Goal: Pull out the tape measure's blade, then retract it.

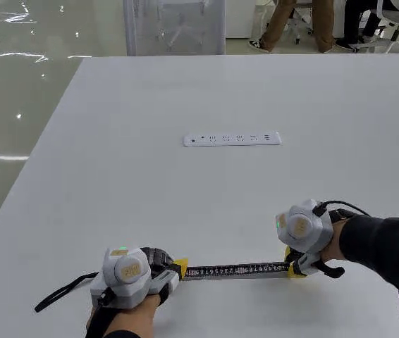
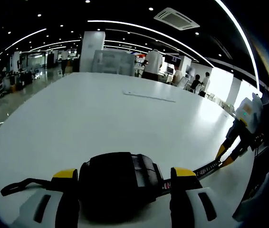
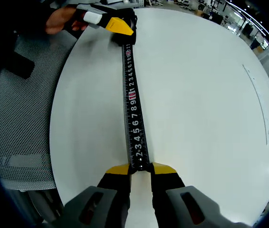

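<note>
A black tape measure case (image 2: 118,183) sits clamped between the yellow-tipped jaws of my left gripper (image 1: 166,271) near the table's front edge; its wrist strap (image 1: 62,293) trails left. The blade (image 1: 236,270) runs out to the right, flat over the white table. My right gripper (image 1: 292,267) is shut on the blade's end. In the right gripper view the blade (image 3: 133,114) stretches from my right gripper (image 3: 139,167) up to the case (image 3: 125,19), with numbers up to about 12 showing.
A white power strip (image 1: 232,139) lies mid-table, well beyond the tape. The white table (image 1: 206,197) has open surface all around. A mesh chair seat (image 3: 25,118) is off the table's edge. People and chairs are far behind the table.
</note>
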A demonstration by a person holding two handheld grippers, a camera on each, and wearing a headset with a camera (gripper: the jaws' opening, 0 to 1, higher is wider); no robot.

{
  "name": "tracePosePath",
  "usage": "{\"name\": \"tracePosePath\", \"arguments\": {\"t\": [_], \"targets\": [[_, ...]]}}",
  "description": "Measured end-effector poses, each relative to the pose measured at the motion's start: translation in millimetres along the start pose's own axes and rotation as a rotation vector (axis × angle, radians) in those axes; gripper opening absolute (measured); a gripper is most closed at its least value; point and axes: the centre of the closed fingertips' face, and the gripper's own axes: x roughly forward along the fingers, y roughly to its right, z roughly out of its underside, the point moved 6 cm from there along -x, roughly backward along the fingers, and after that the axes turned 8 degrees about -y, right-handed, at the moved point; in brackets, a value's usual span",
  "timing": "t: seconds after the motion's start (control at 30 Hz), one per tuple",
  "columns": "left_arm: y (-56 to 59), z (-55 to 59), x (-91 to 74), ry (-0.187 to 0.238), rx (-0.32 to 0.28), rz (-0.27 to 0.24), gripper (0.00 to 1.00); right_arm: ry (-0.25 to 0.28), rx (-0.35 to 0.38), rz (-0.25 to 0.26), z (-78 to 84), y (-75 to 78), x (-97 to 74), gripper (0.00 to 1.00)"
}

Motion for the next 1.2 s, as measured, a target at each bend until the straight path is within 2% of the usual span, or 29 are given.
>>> {"name": "tracePosePath", "arguments": {"t": [0.03, 0.07, 0.1, 0.33, 0.43, 0.5, 0.7, 0.9, 0.97, 1.03, 1.2], "targets": [[-7.7, 1.7, -2.5, -0.02, 0.036, -0.053, 0.69, 0.001, 0.004, -0.002, 0.0, 0.2, -0.5, 0.12], [-0.9, 0.7, -0.7, -0.005, 0.003, -0.003, 0.67, 0.001, 0.003, -0.003, 0.1, 0.2, -0.4, 0.12], [-2.3, 1.3, -1.5, -0.01, 0.017, -0.016, 0.67, 0.0, 0.004, -0.003, 0.0, 0.3, -0.2, 0.12], [-2.8, 0.9, -0.2, -0.03, 0.035, -0.015, 0.66, 0.002, -0.009, 0.007, 0.4, -1.1, -0.1, 0.12], [-2.3, 2.5, -1.5, -0.005, 0.058, -0.022, 0.65, 0.017, -0.01, 0.011, 1.4, -1.6, 0.4, 0.12], [-3.0, 1.4, -1.2, -0.007, 0.059, -0.023, 0.65, 0.027, -0.005, 0.015, 1.9, -1.8, 0.7, 0.12], [-2.5, 1.2, -1.0, -0.031, 0.084, -0.026, 0.64, 0.038, 0.01, 0.014, 0.9, -2.2, 0.9, 0.12], [-3.2, 1.2, -1.2, -0.037, 0.078, -0.02, 0.64, 0.053, 0.035, 0.016, -0.4, -2.8, 0.8, 0.12], [-3.4, 1.3, -1.3, -0.039, 0.073, -0.018, 0.64, 0.094, 0.021, 0.027, 0.0, -4.2, 1.5, 0.12], [-3.5, 1.1, -1.0, -0.044, 0.072, -0.015, 0.64, 0.112, 0.046, 0.027, 0.2, -5.4, 1.6, 0.12], [-3.1, 1.6, -1.1, -0.049, 0.071, -0.013, 0.64, 0.12, 0.031, 0.036, -4.7, -7.0, 1.5, 0.12]]}}
